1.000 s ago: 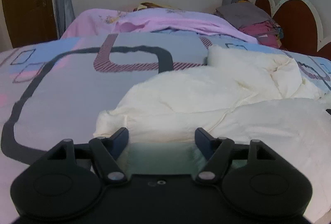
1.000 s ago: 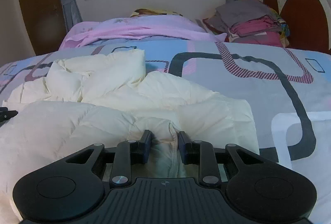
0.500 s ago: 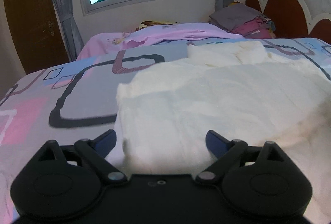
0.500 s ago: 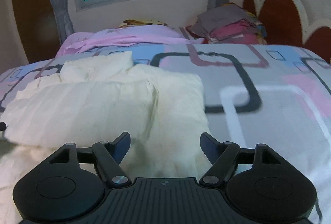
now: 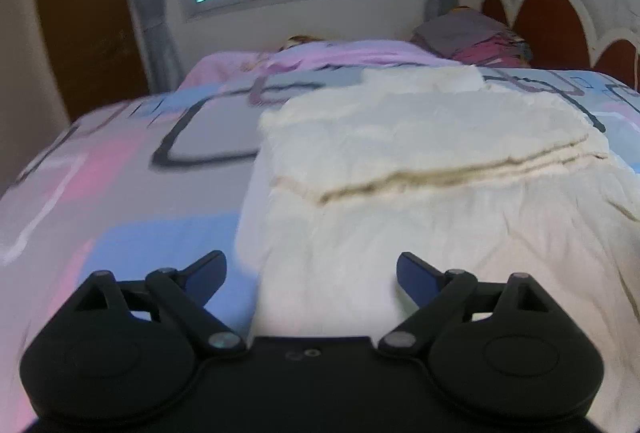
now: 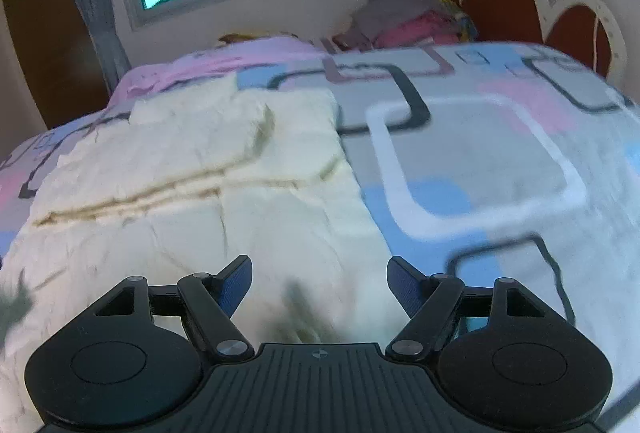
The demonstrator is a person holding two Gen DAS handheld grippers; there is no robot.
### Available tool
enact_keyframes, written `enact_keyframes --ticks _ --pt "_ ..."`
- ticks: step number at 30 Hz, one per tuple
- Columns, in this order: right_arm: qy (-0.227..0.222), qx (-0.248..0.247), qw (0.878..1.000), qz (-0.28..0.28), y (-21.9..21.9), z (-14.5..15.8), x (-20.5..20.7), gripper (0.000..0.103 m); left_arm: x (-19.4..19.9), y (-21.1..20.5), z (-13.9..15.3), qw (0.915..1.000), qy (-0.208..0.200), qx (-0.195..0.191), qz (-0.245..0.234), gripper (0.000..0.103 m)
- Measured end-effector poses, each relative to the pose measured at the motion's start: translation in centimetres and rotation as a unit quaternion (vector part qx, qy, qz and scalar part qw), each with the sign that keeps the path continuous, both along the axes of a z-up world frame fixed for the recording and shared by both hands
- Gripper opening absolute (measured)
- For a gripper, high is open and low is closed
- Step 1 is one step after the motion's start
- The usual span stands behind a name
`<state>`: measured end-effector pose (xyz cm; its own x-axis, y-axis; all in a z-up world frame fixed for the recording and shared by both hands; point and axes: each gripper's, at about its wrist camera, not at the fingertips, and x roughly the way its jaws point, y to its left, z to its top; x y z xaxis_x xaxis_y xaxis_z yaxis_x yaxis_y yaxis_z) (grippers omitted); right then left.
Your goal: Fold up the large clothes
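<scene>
Both grippers let go and backed off: left gripper (image 5: 311, 269) and right gripper (image 6: 319, 275) gape wide, empty. Cream garment (image 5: 420, 161) lies mid-frame, folded once on bedspread (image 5: 120, 193); more folds likely remain.

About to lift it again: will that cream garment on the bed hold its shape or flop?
Likely floppy: the garment lies wrinkled and layered on the bed. Probably light but bulky. A single pinch may let the fold slide apart.

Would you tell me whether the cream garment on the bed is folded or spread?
Folded: the garment shows a doubled layer with stacked edges.
</scene>
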<state>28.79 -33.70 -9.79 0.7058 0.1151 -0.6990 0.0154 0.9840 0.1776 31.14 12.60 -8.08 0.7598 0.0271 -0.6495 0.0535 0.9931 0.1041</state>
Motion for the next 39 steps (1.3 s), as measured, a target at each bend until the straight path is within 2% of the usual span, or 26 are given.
enact_keyframes --ticks 3,4,8,10,14,20,24,25,26,27,28,29,30,31,33,35,37,39 --pt "0.014 0.017 1.000 -0.010 -2.1 -0.5 -2.4 0.075 -3.2 1.5 -0.7 0.9992 0.027 -0.024 0.018 0.065" --pt "0.017 0.023 1.000 -0.012 -2.8 -0.6 -3.4 0.075 -4.4 2.0 -1.0 0.9985 0.035 -0.032 0.025 0.062" --pt "0.037 0.070 0.997 -0.019 -5.7 -1.5 -7.0 0.075 -8.6 3.1 -1.8 0.9955 0.053 -0.059 0.052 0.062" --pt "0.051 0.095 0.994 -0.022 -6.8 -2.2 -8.4 0.075 -10.1 3.7 -2.1 0.9920 0.064 -0.090 0.061 0.066" --pt "0.079 0.171 0.982 -0.025 -8.2 -3.6 -10.7 0.075 -12.3 4.5 -2.7 0.9834 0.079 -0.148 0.069 0.064" --pt "0.075 0.223 0.972 -0.021 -8.8 -4.2 -12.0 0.075 -12.6 4.8 -3.9 0.9703 0.093 -0.217 0.052 0.062" --pt "0.085 0.292 0.953 -0.007 -9.2 -4.7 -9.9 0.074 -11.2 5.9 -4.5 0.9542 0.093 -0.278 0.058 0.061" --pt "0.088 0.291 0.953 -0.003 -8.9 -4.8 -9.6 0.071 -10.9 5.9 -4.6 0.9524 0.093 -0.283 0.063 0.058" --pt "0.092 0.286 0.954 0.004 -8.6 -4.8 -9.2 0.055 -10.5 5.8 -4.6 0.9519 0.094 -0.285 0.062 0.057" --pt "0.097 0.286 0.953 0.008 -8.5 -5.0 -9.0 0.046 -10.2 5.6 -4.6 0.9515 0.095 -0.287 0.057 0.050" --pt "0.099 0.291 0.951 0.011 -8.5 -5.3 -8.9 0.041 -10.1 5.5 -4.7 0.9510 0.097 -0.288 0.055 0.045" --pt "0.101 0.300 0.949 0.017 -8.6 -5.5 -8.9 0.031 -9.9 5.3 -4.8 0.9507 0.101 -0.288 0.054 0.044" --pt "0.099 0.307 0.946 0.019 -8.7 -5.6 -8.9 0.023 -9.8 5.3 -4.9 0.9504 0.102 -0.289 0.054 0.033" --pt "0.091 0.317 0.944 0.022 -9.0 -5.5 -9.1 0.016 -9.8 5.6 -5.0 0.9471 0.099 -0.300 0.057 0.008" --pt "0.059 0.347 0.936 0.029 -9.7 -4.7 -9.8 0.011 -10.4 6.4 -4.5 0.9351 0.075 -0.341 0.061 0.006" --pt "0.033 0.356 0.933 0.035 -10.1 -3.7 -10.4 0.011 -11.4 7.0 -3.7 0.9308 0.042 -0.358 0.063 0.005" --pt "0.027 0.353 0.935 0.036 -10.2 -3.6 -10.5 0.011 -11.8 7.1 -3.6 0.9321 0.034 -0.354 0.068 0.005" --pt "0.059 0.318 0.946 0.035 -9.5 -4.6 -10.0 0.011 -11.5 7.0 -4.7 0.9328 0.058 -0.346 0.084 0.005"
